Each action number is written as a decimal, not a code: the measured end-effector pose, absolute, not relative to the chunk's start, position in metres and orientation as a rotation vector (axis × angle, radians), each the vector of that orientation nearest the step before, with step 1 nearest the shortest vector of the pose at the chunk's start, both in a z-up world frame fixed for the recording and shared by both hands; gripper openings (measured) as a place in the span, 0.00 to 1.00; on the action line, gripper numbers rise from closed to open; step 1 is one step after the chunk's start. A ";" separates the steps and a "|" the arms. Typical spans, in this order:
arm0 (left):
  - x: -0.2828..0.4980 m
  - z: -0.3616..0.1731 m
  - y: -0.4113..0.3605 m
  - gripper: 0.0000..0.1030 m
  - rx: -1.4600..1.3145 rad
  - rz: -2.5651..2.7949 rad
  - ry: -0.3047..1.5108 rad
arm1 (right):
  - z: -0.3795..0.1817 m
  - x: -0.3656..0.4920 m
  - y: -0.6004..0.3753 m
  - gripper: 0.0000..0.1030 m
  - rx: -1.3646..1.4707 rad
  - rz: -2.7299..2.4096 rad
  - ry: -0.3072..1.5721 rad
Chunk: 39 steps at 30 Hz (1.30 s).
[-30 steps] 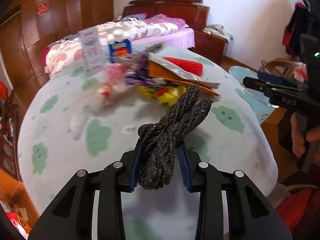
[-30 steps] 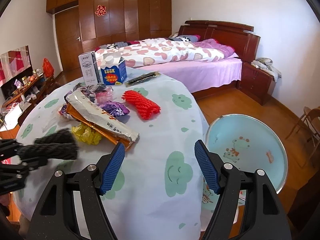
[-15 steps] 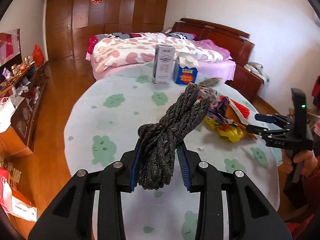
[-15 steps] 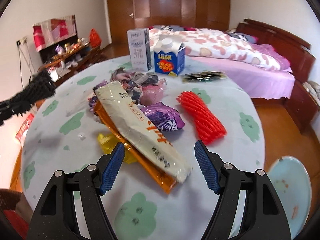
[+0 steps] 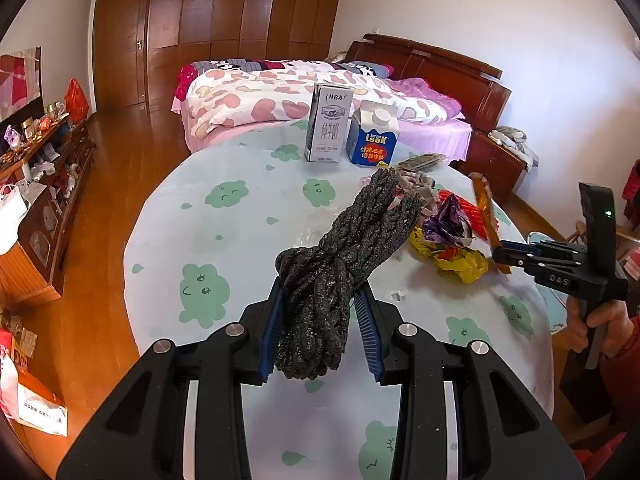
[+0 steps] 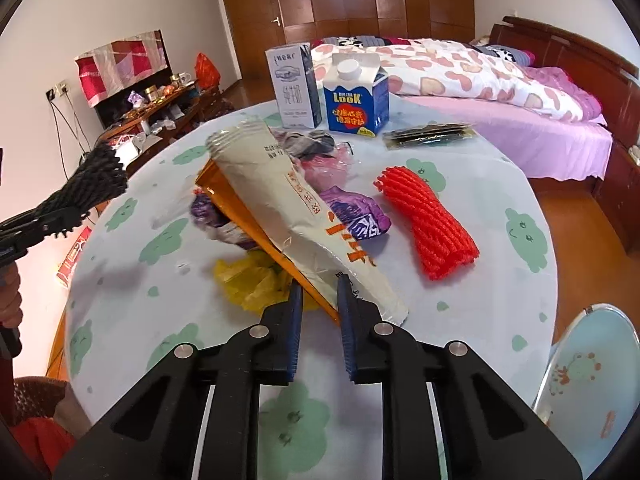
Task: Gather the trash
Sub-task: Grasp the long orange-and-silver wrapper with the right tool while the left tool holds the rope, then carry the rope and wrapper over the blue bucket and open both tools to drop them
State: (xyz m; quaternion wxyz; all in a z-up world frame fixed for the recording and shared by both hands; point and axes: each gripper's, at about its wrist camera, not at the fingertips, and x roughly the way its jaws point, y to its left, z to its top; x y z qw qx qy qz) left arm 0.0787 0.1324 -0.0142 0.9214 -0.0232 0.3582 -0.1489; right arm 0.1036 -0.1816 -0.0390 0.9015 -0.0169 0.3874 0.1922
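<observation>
My left gripper (image 5: 320, 308) is shut on a black foam net sleeve (image 5: 344, 264) and holds it above the round table (image 5: 224, 240). It also shows at the left of the right wrist view (image 6: 92, 184). My right gripper (image 6: 318, 292) is shut on the near end of a long orange-and-white snack bag (image 6: 280, 200), which tilts up over the trash pile. Around it lie a yellow wrapper (image 6: 252, 280), a purple wrapper (image 6: 356, 216) and a red foam net (image 6: 428, 220).
Two cartons, a white one (image 6: 294, 88) and a blue one (image 6: 356, 100), stand at the table's far side beside a dark flat packet (image 6: 430, 136). A light blue bin lid (image 6: 592, 368) sits low at the right. A bed (image 6: 480, 80) lies behind.
My right gripper has closed on the snack bag's near end and lifted it. My left gripper has kept the black net and drifted a little.
</observation>
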 end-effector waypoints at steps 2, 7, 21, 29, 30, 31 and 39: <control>0.079 -0.012 0.133 0.34 -0.048 -0.301 0.731 | -0.036 0.100 -0.180 0.18 -0.053 0.383 0.787; 0.076 -0.007 0.136 0.34 -0.042 -0.288 0.717 | -0.038 0.103 -0.173 0.55 -0.154 0.316 0.751; 0.077 -0.008 0.147 0.35 -0.068 -0.264 0.724 | -0.038 0.116 -0.186 0.15 -0.126 0.301 0.763; 0.073 -0.006 0.130 0.35 -0.056 -0.276 0.719 | -0.020 0.087 -0.191 0.13 -0.031 0.263 0.718; 0.073 -0.006 0.128 0.35 -0.055 -0.280 0.719 | -0.018 0.083 -0.193 0.13 -0.025 0.255 0.720; 0.073 -0.005 0.123 0.35 -0.054 -0.287 0.719 | -0.018 0.080 -0.193 0.13 -0.027 0.245 0.720; 0.067 -0.001 0.075 0.35 -0.005 -0.350 0.714 | -0.009 0.034 -0.206 0.13 -0.171 0.057 0.675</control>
